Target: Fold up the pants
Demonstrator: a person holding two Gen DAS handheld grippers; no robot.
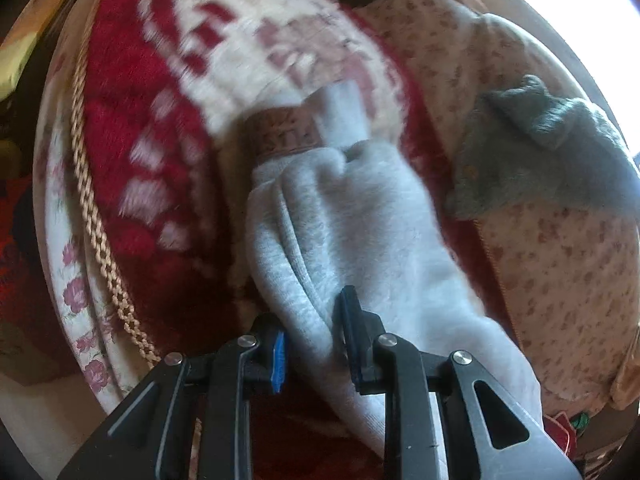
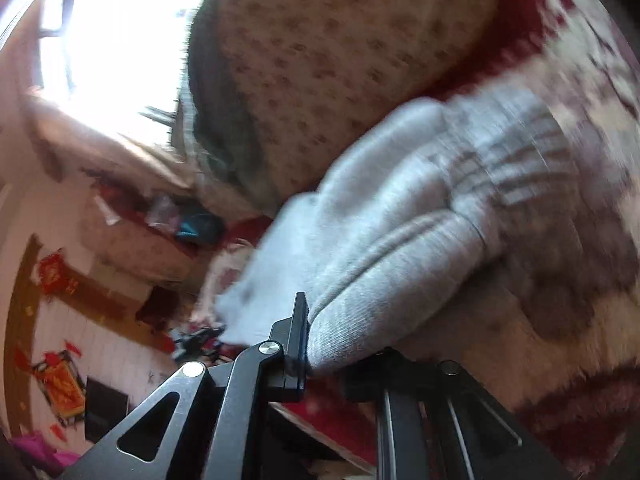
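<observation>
The light grey sweatpants (image 1: 344, 216) lie bunched on a red and white fleece blanket (image 1: 160, 152). A brown label patch (image 1: 280, 132) shows near their far end. My left gripper (image 1: 316, 344) is shut on a thick fold of the grey pants at the near end. In the right wrist view the same grey pants (image 2: 400, 232) hang bunched, with a ribbed cuff or waistband (image 2: 512, 152) to the right. My right gripper (image 2: 340, 348) is shut on a grey fold; its right finger is hidden under the cloth. Both views are motion-blurred.
A cream floral quilt (image 1: 560, 248) lies to the right of the blanket with a grey-green garment (image 1: 552, 152) on it. A braided cord (image 1: 96, 216) runs along the blanket's left edge. A bright window (image 2: 120, 40) and a wall with red decorations (image 2: 60, 380) lie beyond the bed.
</observation>
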